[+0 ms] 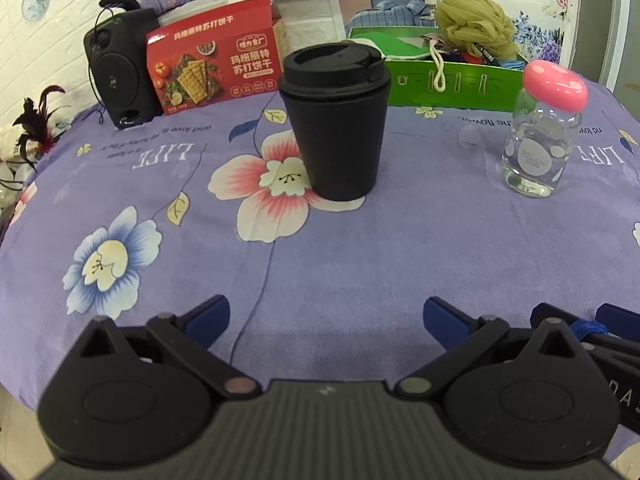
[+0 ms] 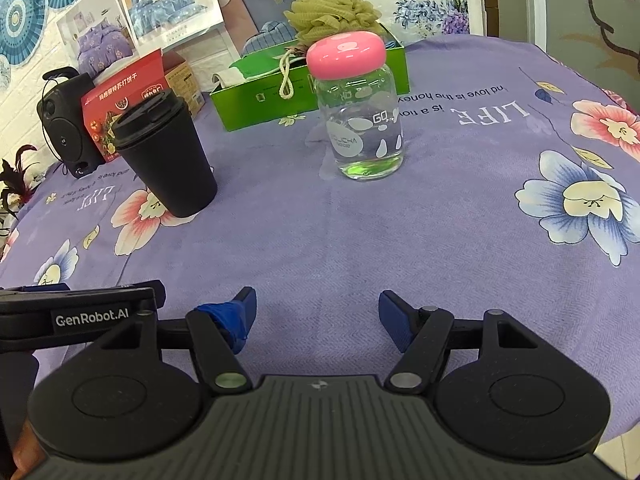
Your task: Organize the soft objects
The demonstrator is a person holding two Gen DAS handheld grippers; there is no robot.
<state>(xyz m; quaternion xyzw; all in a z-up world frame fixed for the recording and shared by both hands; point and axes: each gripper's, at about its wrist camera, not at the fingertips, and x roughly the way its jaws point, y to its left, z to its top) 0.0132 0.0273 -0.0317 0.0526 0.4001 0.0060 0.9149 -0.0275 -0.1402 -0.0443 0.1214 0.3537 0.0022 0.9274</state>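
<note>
An olive mesh bath pouf (image 1: 476,22) (image 2: 334,10) sits on top of other soft items in an open green box (image 1: 448,82) (image 2: 256,100) at the table's far side. A white cord loop (image 1: 439,74) (image 2: 285,78) hangs over the box's front wall. My left gripper (image 1: 326,320) is open and empty, low over the purple floral cloth near the front edge. My right gripper (image 2: 318,314) is open and empty too, just right of the left one.
A black lidded cup (image 1: 336,120) (image 2: 168,156) stands mid-table. A glass jar with a pink lid (image 1: 544,128) (image 2: 358,108) stands to its right. A red cracker box (image 1: 212,66) (image 2: 116,108) and a black speaker (image 1: 118,68) (image 2: 66,124) stand at the back left.
</note>
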